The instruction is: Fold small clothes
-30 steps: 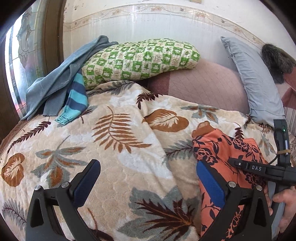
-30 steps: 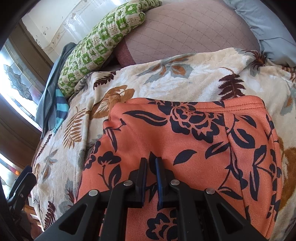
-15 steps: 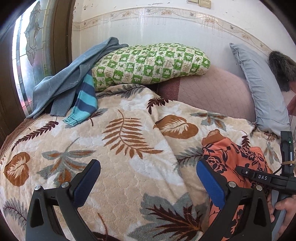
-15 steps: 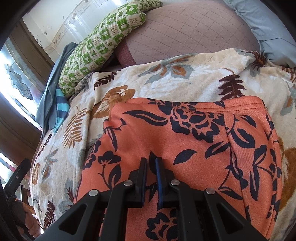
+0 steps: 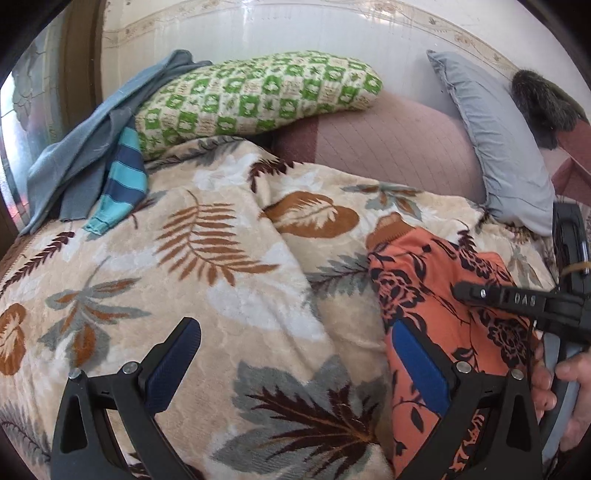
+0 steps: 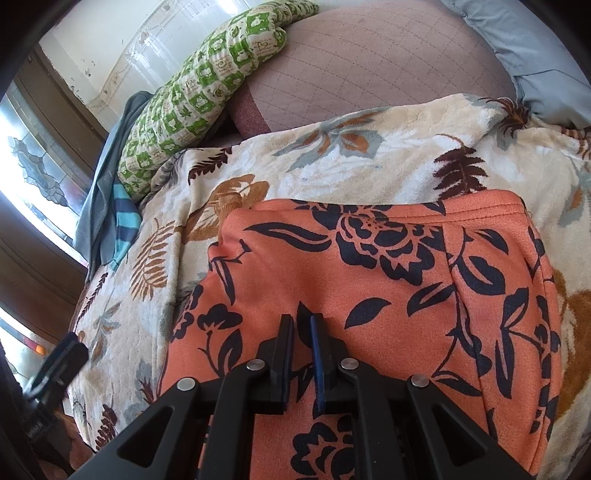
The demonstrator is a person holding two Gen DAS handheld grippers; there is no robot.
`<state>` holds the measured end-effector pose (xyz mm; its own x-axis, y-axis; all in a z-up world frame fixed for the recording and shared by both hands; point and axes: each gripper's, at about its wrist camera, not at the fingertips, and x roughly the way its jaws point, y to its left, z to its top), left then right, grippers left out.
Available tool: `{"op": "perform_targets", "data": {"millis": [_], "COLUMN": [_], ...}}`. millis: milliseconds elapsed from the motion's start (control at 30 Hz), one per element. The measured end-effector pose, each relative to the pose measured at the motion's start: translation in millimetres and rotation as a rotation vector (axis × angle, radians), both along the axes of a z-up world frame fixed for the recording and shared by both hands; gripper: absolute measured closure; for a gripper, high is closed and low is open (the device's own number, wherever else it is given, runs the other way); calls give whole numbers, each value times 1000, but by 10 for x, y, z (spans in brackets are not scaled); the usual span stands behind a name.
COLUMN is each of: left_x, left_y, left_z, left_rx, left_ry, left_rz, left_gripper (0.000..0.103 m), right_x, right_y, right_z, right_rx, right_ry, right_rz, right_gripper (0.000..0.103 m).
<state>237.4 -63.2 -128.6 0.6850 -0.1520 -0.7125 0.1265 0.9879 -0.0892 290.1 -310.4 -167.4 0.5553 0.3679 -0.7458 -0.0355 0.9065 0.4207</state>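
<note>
Pinching orange floral garment (image 6: 388, 280): right hand-held gripper (image 6: 303, 325); blanket (image 6: 369, 162) beneath.

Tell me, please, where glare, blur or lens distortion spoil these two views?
Left wrist view: fisheye bends the wall border; window washed out; green pillow slightly soft. Right wrist view: window blown white, wall glaring, orange garment sharp.

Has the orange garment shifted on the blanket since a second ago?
No. In the right wrist view the orange garment keeps its place against the blanket's brown fern.
</note>
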Motion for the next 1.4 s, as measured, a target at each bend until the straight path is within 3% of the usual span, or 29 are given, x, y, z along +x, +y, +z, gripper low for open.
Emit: {"op": "perform_targets", "data": {"millis": [133,233,267,333,433,500,600,700,833,967,1067,1200,1300,1400], "left_x": [-64,-84,-91,-121,-113,-108,-111,-139,-123,-71,-53,-60,-83,-84], "left_y": [-294,-548,-607,-614,-587,-558,-559,-584,-627,-603,-553,-533,-605,-703], "left_z": [-125,-325,-396,-388,-334,-313,-305,-294,-318,-341,-310,-263,-280,-369], "left_rx": [29,113,147,143,130,105,96,94,68,35,-1,-59,-40,2], "left_ry": [18,92,109,85,89,94,97,95,108,132,132,124,106,118], "left_rz": [-104,-217,-233,-223,-222,-213,-225,-255,-294,-308,-294,-299,-318,-350], "left_gripper": [0,0,0,0,0,0,0,0,0,0,0,0,0,0], "right_x": [-35,-21,-5,-13,-52,-62,92,365,777,812,573,212,73,107], "right_y": [-302,-647,-741,-811,-679,-568,-303,51,225,79,-134,-599,-861,-910], "right_z": [143,-50,-159,-162,124,252,281,198,-161,-130,172,416,330,-18], "right_rx": [-1,1,59,117,27,35,94,65,23,96,20,-69,-35,-61], "right_ry": [-50,39,76,75,-4,-45,-14,33,150,149,64,44,95,208], "right_rz": [-135,-283,-294,-309,-295,-248,-136,-40,-44,-86,-121,-222,-273,-257], "right_gripper": [91,91,91,92,91,89,89,89,91,91,91,91,91,91]}}
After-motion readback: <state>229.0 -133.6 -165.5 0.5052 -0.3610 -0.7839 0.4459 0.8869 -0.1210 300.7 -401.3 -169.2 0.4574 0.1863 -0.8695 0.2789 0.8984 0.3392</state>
